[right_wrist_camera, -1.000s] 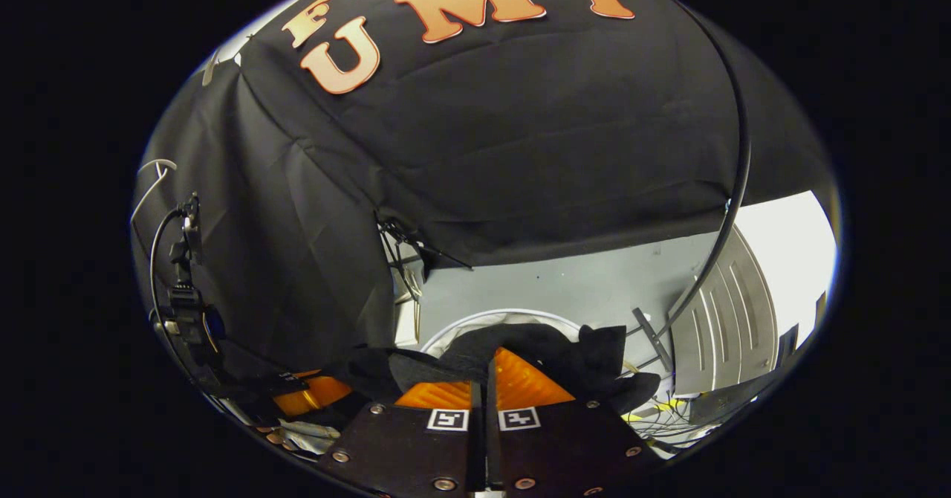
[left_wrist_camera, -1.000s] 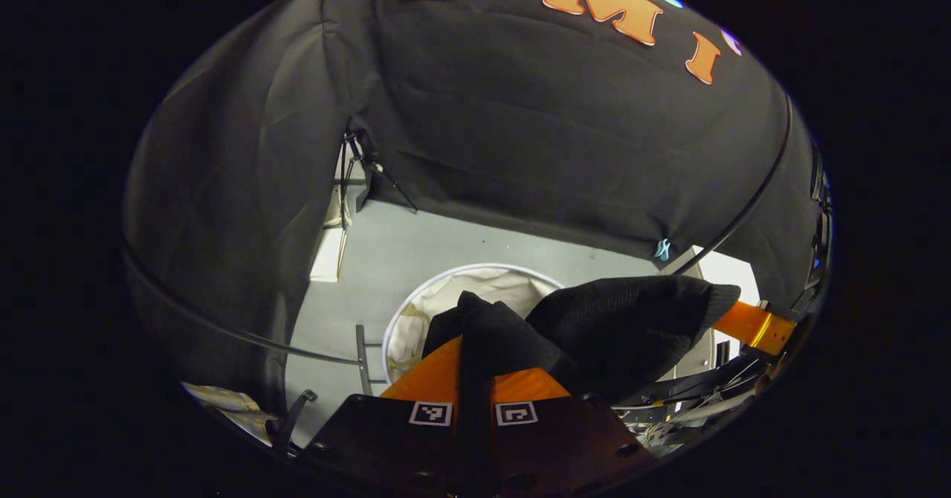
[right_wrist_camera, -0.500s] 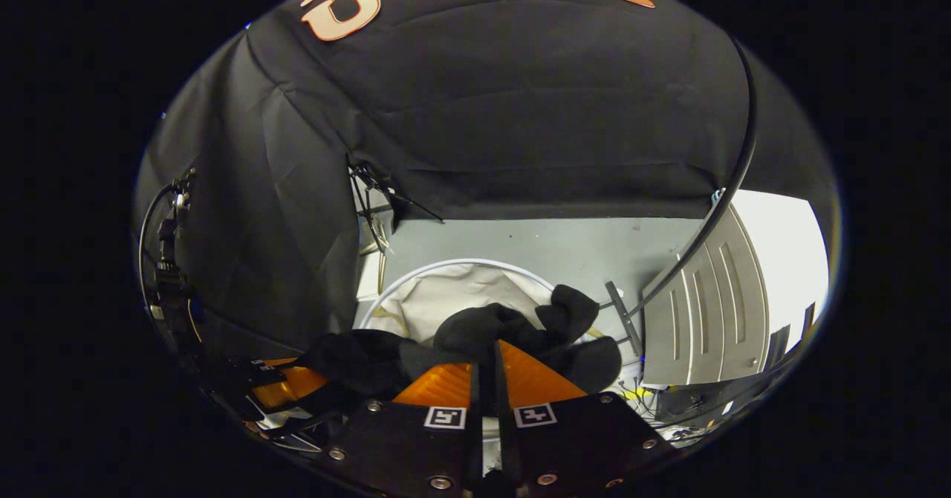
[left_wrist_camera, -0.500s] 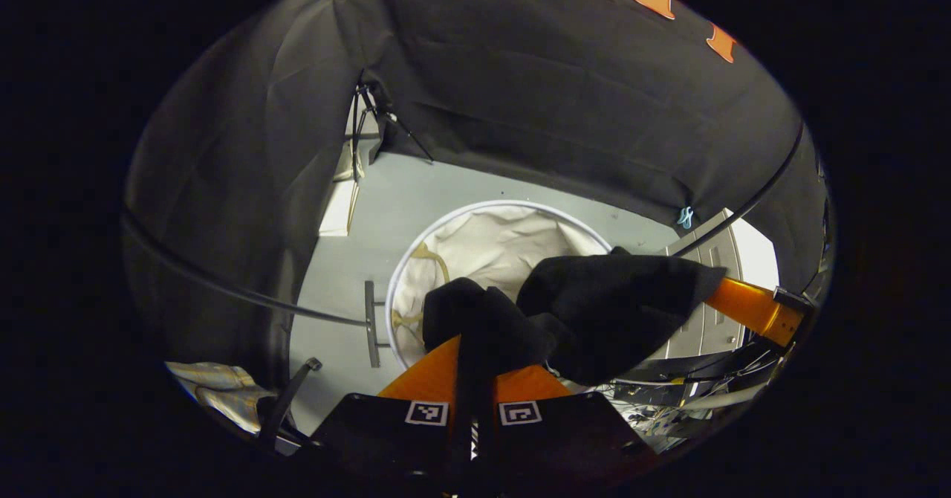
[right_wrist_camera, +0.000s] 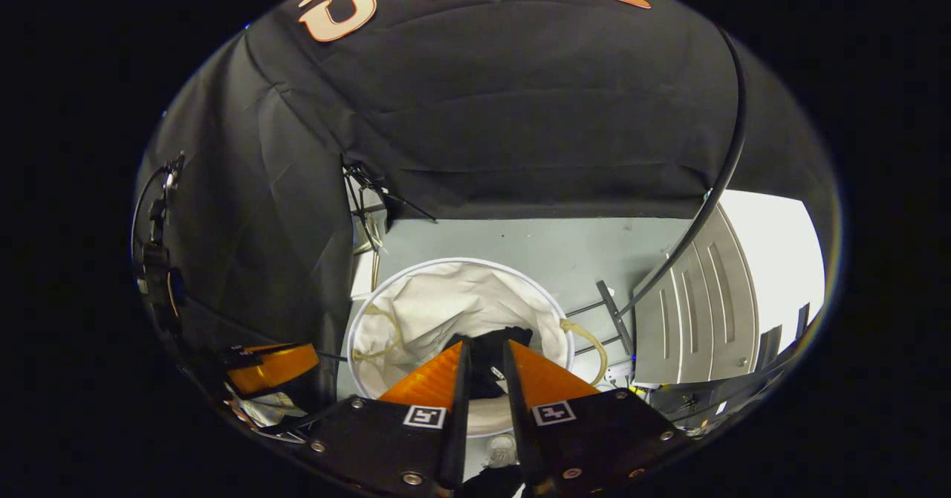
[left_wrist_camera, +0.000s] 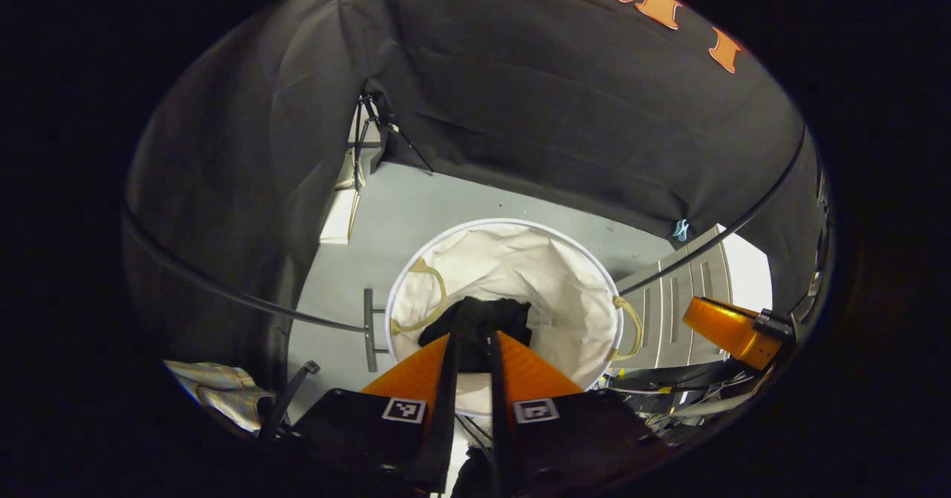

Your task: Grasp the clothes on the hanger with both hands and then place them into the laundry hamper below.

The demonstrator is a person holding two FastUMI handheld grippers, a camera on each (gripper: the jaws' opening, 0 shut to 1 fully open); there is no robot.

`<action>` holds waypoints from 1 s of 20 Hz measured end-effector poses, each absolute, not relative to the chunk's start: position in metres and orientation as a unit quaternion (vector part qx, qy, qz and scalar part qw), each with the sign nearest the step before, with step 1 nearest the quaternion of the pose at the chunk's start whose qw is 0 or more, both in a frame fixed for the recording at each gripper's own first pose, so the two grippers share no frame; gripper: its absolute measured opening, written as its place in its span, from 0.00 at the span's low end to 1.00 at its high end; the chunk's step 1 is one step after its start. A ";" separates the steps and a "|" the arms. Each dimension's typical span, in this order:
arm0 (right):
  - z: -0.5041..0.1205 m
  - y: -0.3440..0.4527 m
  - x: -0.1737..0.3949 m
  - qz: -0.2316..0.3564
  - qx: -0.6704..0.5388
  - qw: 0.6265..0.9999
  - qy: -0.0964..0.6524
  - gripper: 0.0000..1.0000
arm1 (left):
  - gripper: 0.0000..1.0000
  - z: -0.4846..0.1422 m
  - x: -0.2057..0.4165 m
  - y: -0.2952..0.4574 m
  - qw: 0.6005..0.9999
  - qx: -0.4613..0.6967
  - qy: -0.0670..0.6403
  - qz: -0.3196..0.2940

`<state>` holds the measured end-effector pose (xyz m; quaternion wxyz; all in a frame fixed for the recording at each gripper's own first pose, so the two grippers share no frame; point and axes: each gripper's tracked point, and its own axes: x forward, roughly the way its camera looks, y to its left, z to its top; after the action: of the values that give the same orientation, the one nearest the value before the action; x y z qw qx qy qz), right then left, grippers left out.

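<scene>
Both the left gripper (left_wrist_camera: 471,349) and right gripper (right_wrist_camera: 484,357) hang released above the white laundry hamper (left_wrist_camera: 594,290), their jaws parted, the dark clothes (left_wrist_camera: 475,323) lying inside it, apparently dropped.

A: Any wording to read here?
B: None besides the wall cloth. The left tongs (left_wrist_camera: 471,349) and right tongs (right_wrist_camera: 484,360) each carry two square black-and-white code markers, patterns rather than letters.

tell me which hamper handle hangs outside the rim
The handle on the cabinet side; the other handle lies inside the hamper, against its white lining.
</scene>
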<state>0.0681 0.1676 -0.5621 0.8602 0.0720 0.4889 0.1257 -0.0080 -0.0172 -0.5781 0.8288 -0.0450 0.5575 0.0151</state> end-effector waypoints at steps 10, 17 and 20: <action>-0.482 0.156 0.063 0.124 0.055 0.882 0.451 0.88 | 0.83 -0.505 -0.020 -0.020 0.851 -0.047 0.523 0.004; -0.400 0.149 0.056 0.134 0.023 0.905 0.404 0.94 | 0.97 -0.420 -0.016 -0.014 0.885 -0.040 0.464 0.010; -0.367 0.143 0.053 0.132 0.022 0.912 0.387 0.94 | 0.98 -0.383 -0.011 -0.014 0.902 -0.034 0.431 0.009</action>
<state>0.0530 0.1427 -0.3672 0.9123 0.0215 0.3870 0.1324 -0.0107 -0.0136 -0.3829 0.9017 -0.0338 0.4309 0.0090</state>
